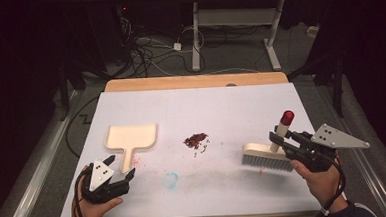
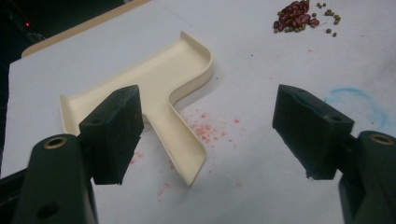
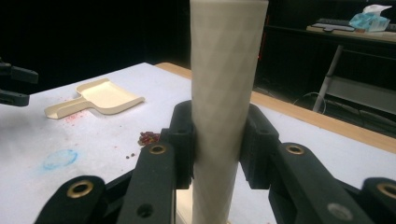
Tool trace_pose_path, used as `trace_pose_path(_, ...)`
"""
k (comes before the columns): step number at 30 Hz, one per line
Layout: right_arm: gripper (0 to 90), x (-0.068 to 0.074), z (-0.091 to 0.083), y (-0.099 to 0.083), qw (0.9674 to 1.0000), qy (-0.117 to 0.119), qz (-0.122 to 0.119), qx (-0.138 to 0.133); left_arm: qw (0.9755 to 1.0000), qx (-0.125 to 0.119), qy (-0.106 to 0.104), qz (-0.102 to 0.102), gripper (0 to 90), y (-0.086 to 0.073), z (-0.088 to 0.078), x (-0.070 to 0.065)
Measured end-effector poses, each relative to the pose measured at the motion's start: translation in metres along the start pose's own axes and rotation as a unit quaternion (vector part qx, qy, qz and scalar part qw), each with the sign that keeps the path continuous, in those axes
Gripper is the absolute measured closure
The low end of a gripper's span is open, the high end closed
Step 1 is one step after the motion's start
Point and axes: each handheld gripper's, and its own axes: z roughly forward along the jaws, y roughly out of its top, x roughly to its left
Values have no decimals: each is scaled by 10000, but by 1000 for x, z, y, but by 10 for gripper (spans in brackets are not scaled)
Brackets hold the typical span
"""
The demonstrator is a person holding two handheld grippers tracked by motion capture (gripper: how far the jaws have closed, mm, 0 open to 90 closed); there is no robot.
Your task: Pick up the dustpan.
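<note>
A cream dustpan lies on the white table left of centre, its handle pointing toward the near edge. My left gripper stands open just short of that handle; in the left gripper view the dustpan lies ahead between the two jaws, untouched. A small pile of red and green beans sits mid-table. My right gripper is shut on the cream handle of a brush with a red-capped handle and grey bristles, at the right side of the table.
Faint red specks and a blue chalk ring mark the white sheet. A wooden strip edges the far side. Behind it stand a desk frame and cables on the floor.
</note>
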Motion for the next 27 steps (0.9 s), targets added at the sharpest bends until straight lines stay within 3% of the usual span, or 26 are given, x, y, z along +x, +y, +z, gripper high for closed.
trace_pose_path(6,700,2,-6,1,9998,-45,-8,-195,9998,135,-81,104,238,-2,3,-2)
trace_pose_path(13,700,4,-1,3,9999,13,-67,-128,9996,253,-113,59,237,-3,-1,0)
trace_pose_path(15,700,6,1,4,9999,75,-63,-82,9992,329,-124,-179,227,-1,-4,4)
trace_pose_path(16,700,7,3,4,9999,87,-43,-69,9992,329,-124,-179,226,-1,-4,4)
trace_pose_path(17,700,7,4,4,9999,127,-18,-39,9984,427,-141,-357,226,1,-4,7)
trace_pose_path(18,700,7,5,4,9998,173,-14,-39,9984,427,-141,-357,226,1,-4,7)
trace_pose_path(19,699,7,5,5,9998,174,-5,-29,9978,536,1,-386,226,2,-4,8)
trace_pose_path(20,700,7,6,5,9998,178,-28,-35,9949,773,-2,-655,226,7,1,15)
trace_pose_path(21,700,7,7,5,9998,161,-62,-27,9929,907,-12,-771,226,9,5,19)
trace_pose_path(23,700,7,7,5,9999,161,-54,-1,9886,1193,-44,-920,226,12,17,27)
trace_pose_path(26,700,8,8,5,9999,162,-46,11,9793,1619,-97,-1213,227,13,40,35)
trace_pose_path(27,700,8,9,5,9998,150,-93,-3,9782,1685,-106,-1212,228,13,46,36)
